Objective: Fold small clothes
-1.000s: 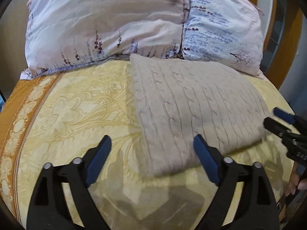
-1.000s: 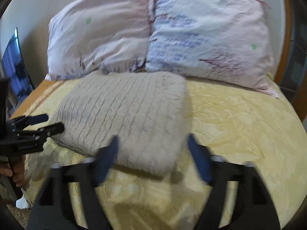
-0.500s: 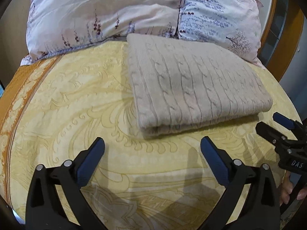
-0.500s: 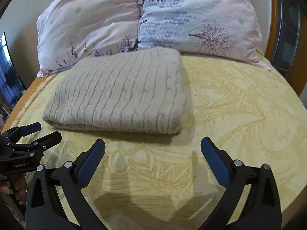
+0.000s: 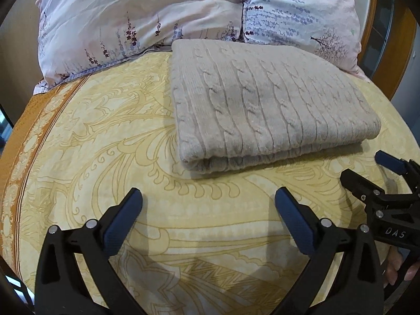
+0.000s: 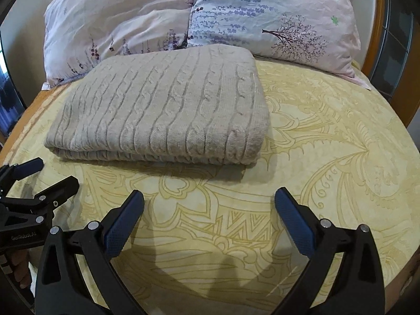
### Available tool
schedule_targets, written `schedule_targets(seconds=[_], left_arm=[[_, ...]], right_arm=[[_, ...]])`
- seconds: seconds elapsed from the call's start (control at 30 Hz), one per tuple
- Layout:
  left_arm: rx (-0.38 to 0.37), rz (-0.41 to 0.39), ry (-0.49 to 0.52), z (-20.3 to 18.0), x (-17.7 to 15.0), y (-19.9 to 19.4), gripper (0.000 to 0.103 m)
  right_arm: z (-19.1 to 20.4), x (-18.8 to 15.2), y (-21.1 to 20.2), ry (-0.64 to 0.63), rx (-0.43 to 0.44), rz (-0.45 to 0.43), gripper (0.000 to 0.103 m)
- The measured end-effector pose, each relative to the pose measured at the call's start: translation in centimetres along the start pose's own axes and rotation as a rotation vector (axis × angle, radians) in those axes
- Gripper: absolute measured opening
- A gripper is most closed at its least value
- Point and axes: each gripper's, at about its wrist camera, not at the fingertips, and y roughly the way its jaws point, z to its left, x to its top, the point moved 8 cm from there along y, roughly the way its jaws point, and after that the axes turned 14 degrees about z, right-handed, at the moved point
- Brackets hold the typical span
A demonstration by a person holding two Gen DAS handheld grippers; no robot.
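Although the sweater (image 5: 262, 107) already lies folded into a thick, squared bundle, its layers are loose knit and nothing pins them. It rests on the yellow patterned bedspread (image 5: 105, 136), its far edge touching the two flowered pillows (image 5: 147, 13) at the head of the bed, its doubled near edge facing both cameras. In the right wrist view the same sweater (image 6: 162, 107) shows a rounded right corner and stacked layers along the front.

The left gripper (image 5: 208, 204) hangs above bare bedspread just short of the near edge, its blue-padded fingers (image 5: 123, 223) spread wide and holding nothing. The right gripper (image 6: 209, 204) is likewise spread and empty, near the fold but apart from it; each gripper appears at the edge of the other's view.

Judged from this layout, the fold looks complete or nearly so, and the main risk is disturbance. A finger dragged across the cable knit could snag a stitch or slide the top layer off the lower one. A grip on only the upper layer would peel the bundle open when lifted. Pushing the bundle farther back would bunch it against the pillows, and the soft bedspread may wrinkle beneath and tilt the stack.
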Motion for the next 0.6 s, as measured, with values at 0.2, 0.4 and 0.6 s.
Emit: schedule_targets(seconds=[0.2, 0.4, 0.6], left_arm=[[0.003, -0.007, -0.005, 0.11, -0.04, 0.08, 0.101], [0.001, -0.016, -0.005, 0.17, 0.02, 0.23, 0.101], [0.001, -0.022, -0.004, 0.14, 0.08, 0.17, 0.101]], right_arm=[[-0.18, 0.00, 0.10, -0.004, -0.010, -0.003, 0.102], [-0.25, 0.01, 0.08, -0.004, -0.008, -0.008, 0.102], [-0.24, 0.01, 0.09, -0.005, -0.007, -0.008, 0.102]])
